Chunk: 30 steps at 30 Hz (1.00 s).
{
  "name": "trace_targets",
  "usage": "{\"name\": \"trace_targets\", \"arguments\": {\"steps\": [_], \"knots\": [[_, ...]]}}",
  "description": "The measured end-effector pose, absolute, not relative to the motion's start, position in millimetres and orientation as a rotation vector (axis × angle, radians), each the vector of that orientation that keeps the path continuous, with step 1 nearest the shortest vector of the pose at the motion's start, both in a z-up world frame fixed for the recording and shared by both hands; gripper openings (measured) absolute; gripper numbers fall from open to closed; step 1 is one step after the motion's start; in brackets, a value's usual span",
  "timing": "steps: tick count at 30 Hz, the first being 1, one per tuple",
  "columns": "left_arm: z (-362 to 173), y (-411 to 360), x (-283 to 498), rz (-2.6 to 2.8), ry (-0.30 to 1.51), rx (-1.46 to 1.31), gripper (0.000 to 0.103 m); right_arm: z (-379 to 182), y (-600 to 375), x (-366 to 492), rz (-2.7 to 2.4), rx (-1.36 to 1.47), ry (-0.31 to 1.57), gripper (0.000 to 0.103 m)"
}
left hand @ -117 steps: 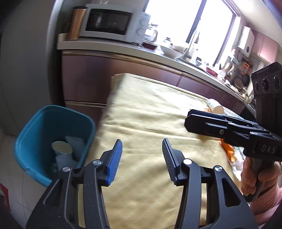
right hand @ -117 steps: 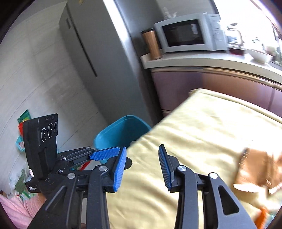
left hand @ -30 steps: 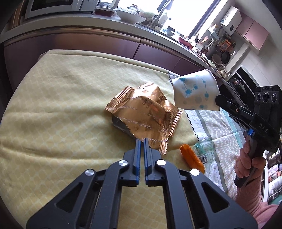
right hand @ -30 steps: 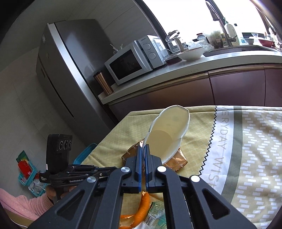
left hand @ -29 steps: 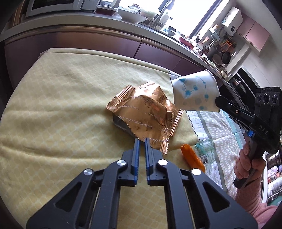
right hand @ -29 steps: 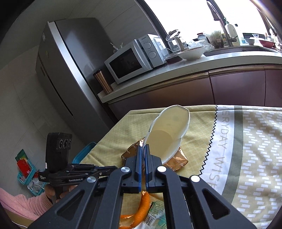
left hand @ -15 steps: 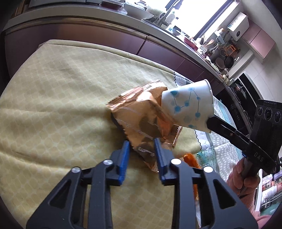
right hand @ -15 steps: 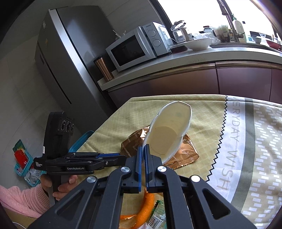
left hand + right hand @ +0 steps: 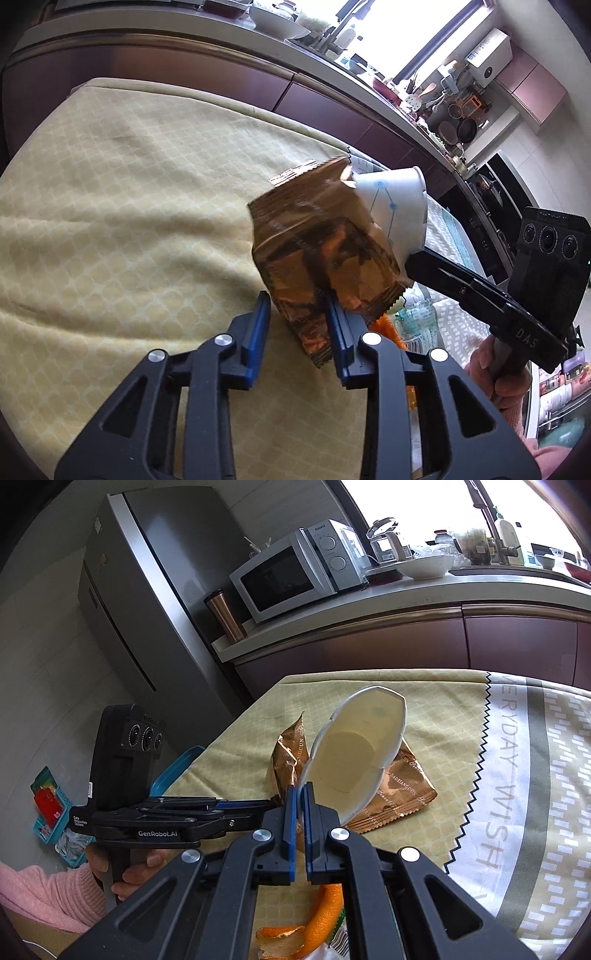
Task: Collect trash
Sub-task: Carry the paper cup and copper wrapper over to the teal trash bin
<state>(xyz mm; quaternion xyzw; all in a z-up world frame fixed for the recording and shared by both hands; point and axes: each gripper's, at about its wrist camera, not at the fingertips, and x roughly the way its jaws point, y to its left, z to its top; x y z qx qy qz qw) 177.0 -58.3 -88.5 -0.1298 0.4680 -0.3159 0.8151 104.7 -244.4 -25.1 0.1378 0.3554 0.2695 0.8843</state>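
A crumpled copper foil snack wrapper [image 9: 317, 251] lies on the yellow tablecloth [image 9: 129, 206]. My left gripper [image 9: 297, 317] is open with its jaws on either side of the wrapper's near end. The wrapper also shows in the right wrist view [image 9: 399, 794]. My right gripper [image 9: 300, 805] is shut on the rim of a white paper cup [image 9: 354, 760] with blue dots, squashed and held above the wrapper. The cup shows in the left wrist view [image 9: 395, 206] behind the wrapper.
Orange peel [image 9: 321, 915] and a plastic wrapper [image 9: 417, 321] lie near the table's front. A teal bin [image 9: 177, 771] sits on the floor left of the table. A counter with a microwave [image 9: 295, 572] runs behind.
My left gripper opened from shut and moved forward around the wrapper's near end. The wrapper's end now stands up between the jaws. My right gripper kept hold of the cup and shifted slightly.
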Motion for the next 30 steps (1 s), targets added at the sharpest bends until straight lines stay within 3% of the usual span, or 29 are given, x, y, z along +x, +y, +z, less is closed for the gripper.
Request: {"name": "trace_targets", "arguments": {"steps": [2,6,30], "knots": [[-90.4,-58.3,176.6,-0.681,1.003,-0.278,0.030,-24.4,-243.6,104.1,0.568,0.286,0.738,0.003],[-87.9,-59.1,171.3,-0.680,0.985,-0.254,0.007,-21.8,-241.5,101.1,0.579,0.289,0.727,0.003],[-39.5,40.4,115.2,-0.524,0.823,-0.247,0.002,3.0,-185.7,94.6,0.702,0.288,0.674,0.002]]}}
